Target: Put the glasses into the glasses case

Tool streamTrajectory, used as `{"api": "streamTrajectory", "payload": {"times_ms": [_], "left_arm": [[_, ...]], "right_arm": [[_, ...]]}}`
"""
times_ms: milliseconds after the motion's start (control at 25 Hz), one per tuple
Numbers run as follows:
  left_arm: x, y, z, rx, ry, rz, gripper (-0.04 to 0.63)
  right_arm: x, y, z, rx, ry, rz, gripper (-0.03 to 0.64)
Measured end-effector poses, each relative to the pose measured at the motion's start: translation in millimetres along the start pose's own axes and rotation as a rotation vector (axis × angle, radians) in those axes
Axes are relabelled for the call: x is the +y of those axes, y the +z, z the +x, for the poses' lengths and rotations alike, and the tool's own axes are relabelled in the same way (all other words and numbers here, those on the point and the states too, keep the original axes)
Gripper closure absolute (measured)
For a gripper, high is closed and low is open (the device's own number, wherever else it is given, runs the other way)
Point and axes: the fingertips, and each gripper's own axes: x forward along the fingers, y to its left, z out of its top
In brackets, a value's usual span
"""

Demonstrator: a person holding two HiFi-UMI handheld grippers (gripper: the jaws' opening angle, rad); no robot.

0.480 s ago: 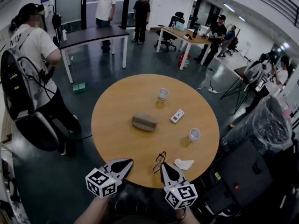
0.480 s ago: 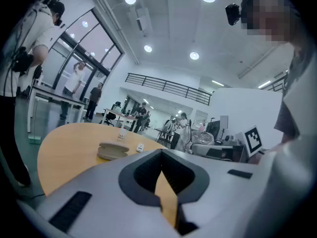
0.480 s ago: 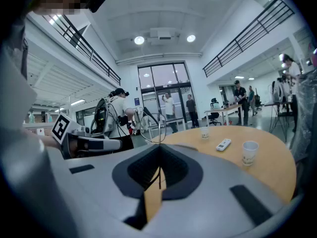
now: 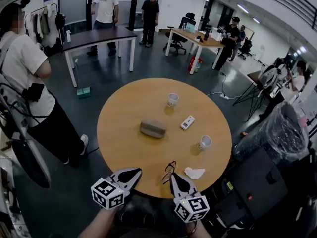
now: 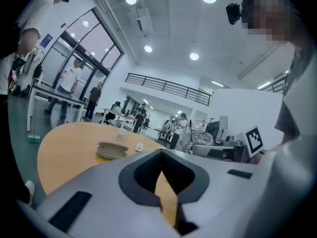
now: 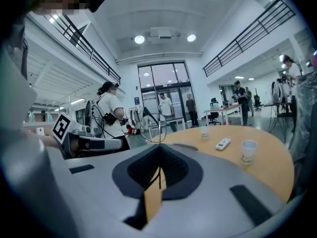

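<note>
The closed grey-brown glasses case (image 4: 152,129) lies near the middle of the round wooden table (image 4: 124,148); it also shows low and oblong in the left gripper view (image 5: 113,150). Thin dark-framed glasses (image 4: 169,171) hang over the table's near edge, with my right gripper (image 4: 174,177) shut on them. In the right gripper view a round lens (image 6: 150,126) stands up just past the jaws (image 6: 159,158), the wire frame running down between them. My left gripper (image 4: 133,173) hovers at the near edge, left of the glasses, shut and holding nothing (image 5: 161,158).
On the table are two paper cups (image 4: 172,99) (image 4: 204,142), a white remote (image 4: 187,123) and a crumpled tissue (image 4: 194,173) just right of the glasses. A person with a backpack (image 4: 25,83) stands at the left. A bagged bin (image 4: 280,133) sits to the right.
The person at the left has shifted further left and turned. Both grippers, the glasses and the case are where they were.
</note>
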Motion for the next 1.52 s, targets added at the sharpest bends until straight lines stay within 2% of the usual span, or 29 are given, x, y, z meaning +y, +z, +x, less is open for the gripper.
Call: {"api": "streamTrajectory", "payload": {"times_ms": [400,720,1160,1520], "left_arm": [[-8,0,-1,-0.005,-0.005,0.001,0.589],[-11,-11,0,0.027,0.000,-0.006,0.589],[-22,-18,42,0.055,0.023,0.017,0.589],[-15,-20,52,0.049,0.100,0.045,0.589]], "right_arm": [[0,-1,-9,-0.002,-0.006,0.000,0.624],[-3,-8,-19,0.007,-0.016,0.008,0.624],[-52,-9,-32,0.010,0.001,0.038,0.624],[-86,-20,-22,0.034,0.043,0.056,0.624]]}}
